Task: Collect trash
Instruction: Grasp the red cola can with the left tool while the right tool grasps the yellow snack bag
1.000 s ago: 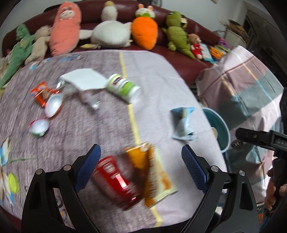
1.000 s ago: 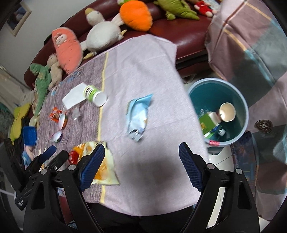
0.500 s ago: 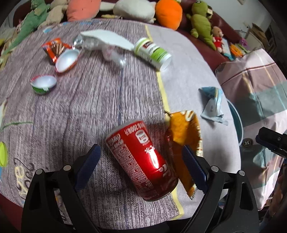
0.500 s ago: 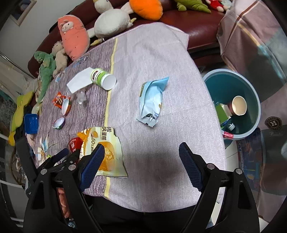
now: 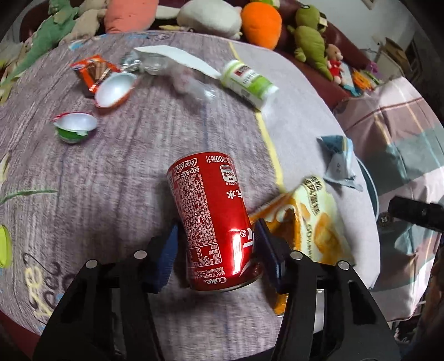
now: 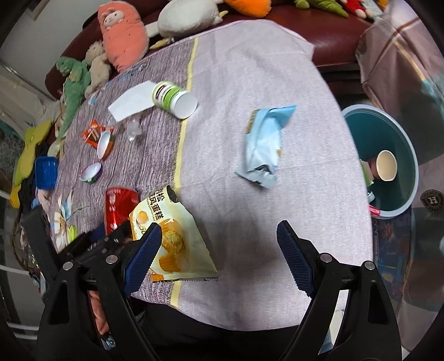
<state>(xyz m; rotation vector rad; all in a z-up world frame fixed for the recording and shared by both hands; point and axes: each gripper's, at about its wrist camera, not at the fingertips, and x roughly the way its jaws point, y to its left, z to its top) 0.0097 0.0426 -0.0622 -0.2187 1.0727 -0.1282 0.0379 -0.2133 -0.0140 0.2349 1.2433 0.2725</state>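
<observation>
Red can (image 5: 215, 222) now between left jaws

Looks like somebody's living room. There's a dark red leather sofa (image 6: 330, 41) lined with plush toys (image 5: 260, 20), carrots, dinosaurs, a duck, and a cloth-covered table (image 6: 249, 69) pulled up right in front of it. A teal waste bin (image 6: 399, 133) sits on the floor beside a plaid blanket (image 5: 396, 119).

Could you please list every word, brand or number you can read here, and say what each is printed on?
"Coke", "Coca-Cola", "200": red can, in the left gripper.
"蛋糕", "50": yellow snack bag.
"H": round badge on the floor by the bin.
Green-and-white bottle label: too blurred.
Blue wrapper: unreadable.
</observation>
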